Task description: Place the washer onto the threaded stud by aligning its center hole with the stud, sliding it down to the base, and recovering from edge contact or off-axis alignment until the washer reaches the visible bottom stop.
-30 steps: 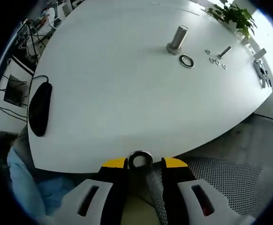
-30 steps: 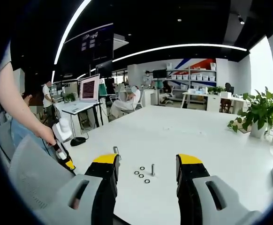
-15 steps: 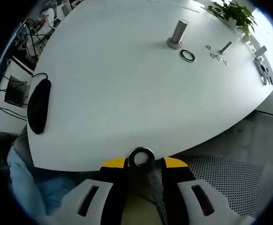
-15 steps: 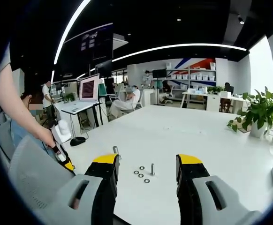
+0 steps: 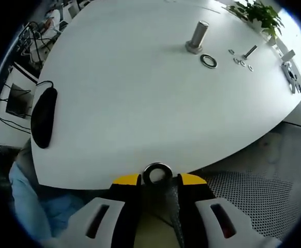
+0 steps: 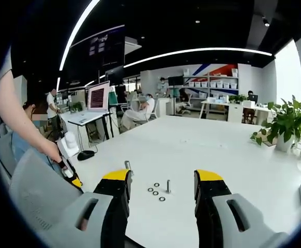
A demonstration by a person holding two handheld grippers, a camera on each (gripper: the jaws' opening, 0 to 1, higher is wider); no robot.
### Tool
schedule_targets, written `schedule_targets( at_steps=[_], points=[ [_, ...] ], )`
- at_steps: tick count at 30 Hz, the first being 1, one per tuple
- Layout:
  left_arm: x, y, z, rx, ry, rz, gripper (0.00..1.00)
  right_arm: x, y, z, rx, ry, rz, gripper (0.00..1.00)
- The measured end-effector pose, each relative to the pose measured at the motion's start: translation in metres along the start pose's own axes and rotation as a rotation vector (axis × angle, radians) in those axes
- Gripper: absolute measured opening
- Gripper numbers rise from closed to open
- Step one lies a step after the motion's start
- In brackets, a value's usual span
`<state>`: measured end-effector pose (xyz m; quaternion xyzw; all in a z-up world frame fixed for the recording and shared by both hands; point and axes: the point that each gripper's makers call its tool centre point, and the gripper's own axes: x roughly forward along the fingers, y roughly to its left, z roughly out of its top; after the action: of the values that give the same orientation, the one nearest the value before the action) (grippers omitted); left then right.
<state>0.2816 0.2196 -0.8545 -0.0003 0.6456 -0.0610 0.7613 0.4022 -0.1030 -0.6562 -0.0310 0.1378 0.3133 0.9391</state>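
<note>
Early in the task, by the look of it: washer picked up, not yet brought to the stud, nothing aligned or slid down.

Nearest in the left gripper view, left gripper [image 5: 157,178] with yellow-tipped black jaws drawn narrow on a shiny flat steel ring washer [image 5: 157,173], pinched at its rim and held over the near edge of the smooth white desk [image 5: 130,103]. Beneath, grey perforated mesh chair seat [image 5: 243,188]. Left on the desk, matte black oval mouse [image 5: 43,117] with cable. Far across, well apart from the held washer, upright grey metal threaded stud on a hex base [image 5: 196,37], bare; just beside it a second flat metal ring [image 5: 209,61] lying flat, then small washers and a thin bolt [image 5: 249,51]. Beyond, leafy green potted plant [image 5: 256,13].

In the right gripper view, right gripper [image 6: 161,192] with jaws wide, empty, above the desk.
</note>
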Motion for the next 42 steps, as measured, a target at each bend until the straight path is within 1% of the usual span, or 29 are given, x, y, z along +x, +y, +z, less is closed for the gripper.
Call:
schedule_targets(
  at_steps=[6, 10, 13, 19, 42],
  points=[
    [0.0014, 0.0001, -0.0003, -0.004, -0.003, -0.001, 0.27, 0.0, 0.0002, -0.0003, 0.0, 0.001, 0.002, 0.51],
    [0.0029, 0.0019, -0.0023, 0.005, 0.006, 0.006, 0.26, -0.0002, 0.0002, -0.0005, -0.001, 0.002, 0.001, 0.51],
    [0.0035, 0.0018, -0.0008, -0.009, -0.001, 0.003, 0.26, -0.0003, -0.0006, -0.0004, 0.001, 0.001, -0.001, 0.51],
    [0.004, 0.0014, -0.0001, -0.001, 0.0, 0.007, 0.25, 0.0001, 0.0002, -0.0006, -0.002, 0.003, 0.001, 0.51],
    [0.0056, 0.0052, -0.0001, 0.04, 0.028, 0.064, 0.21, 0.0003, -0.0005, -0.001, -0.002, 0.005, -0.002, 0.51]
  ],
)
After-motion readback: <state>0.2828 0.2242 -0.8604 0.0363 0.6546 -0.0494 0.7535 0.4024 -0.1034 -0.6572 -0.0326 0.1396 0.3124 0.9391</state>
